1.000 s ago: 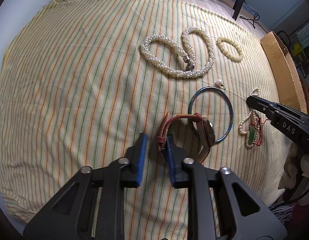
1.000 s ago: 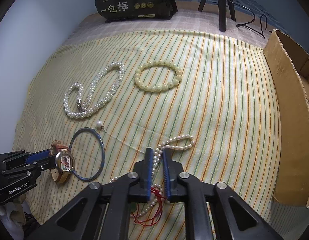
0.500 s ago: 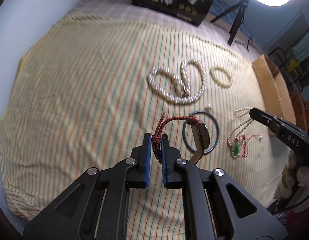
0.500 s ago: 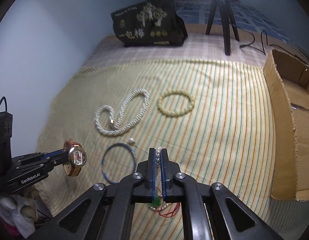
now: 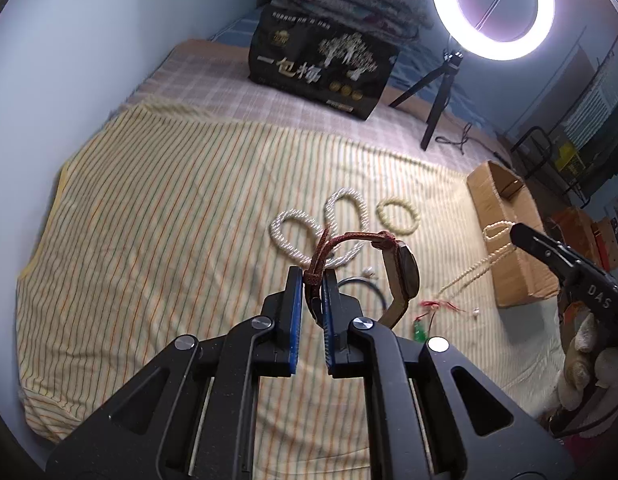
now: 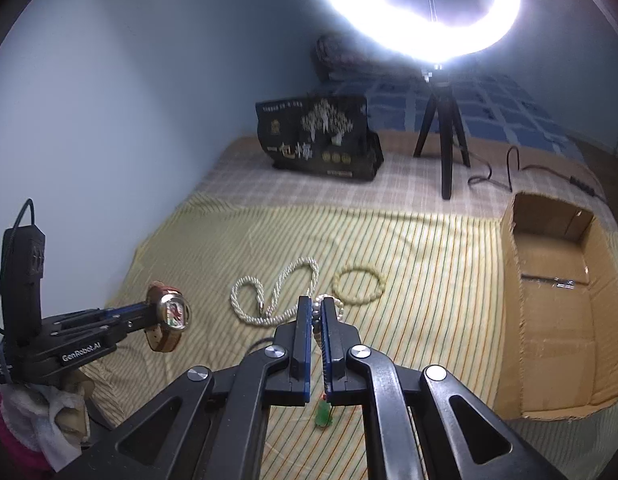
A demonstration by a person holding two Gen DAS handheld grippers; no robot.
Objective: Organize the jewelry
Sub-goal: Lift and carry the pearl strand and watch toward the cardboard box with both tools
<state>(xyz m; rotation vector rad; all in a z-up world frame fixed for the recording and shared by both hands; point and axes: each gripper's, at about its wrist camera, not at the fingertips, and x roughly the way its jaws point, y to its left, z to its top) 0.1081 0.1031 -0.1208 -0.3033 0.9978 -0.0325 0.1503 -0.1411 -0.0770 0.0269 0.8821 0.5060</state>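
My left gripper is shut on the red-brown strap of a wristwatch, which hangs above the striped cloth; the same watch shows in the right wrist view. My right gripper is shut on a thin pearl necklace with a green pendant and red threads dangling below. On the cloth lie a thick twisted pearl necklace, a cream bead bracelet, a blue bangle partly hidden behind the left fingers, and a small pearl earring.
An open cardboard box stands at the right edge of the bed. A black gift bag and a ring light on a tripod with its cable stand at the back. A blue wall runs along the left.
Both grippers closed and rose. The left one lifted the watch off the cloth by its strap; the right one lifted the thin pearl necklace with its pendant.
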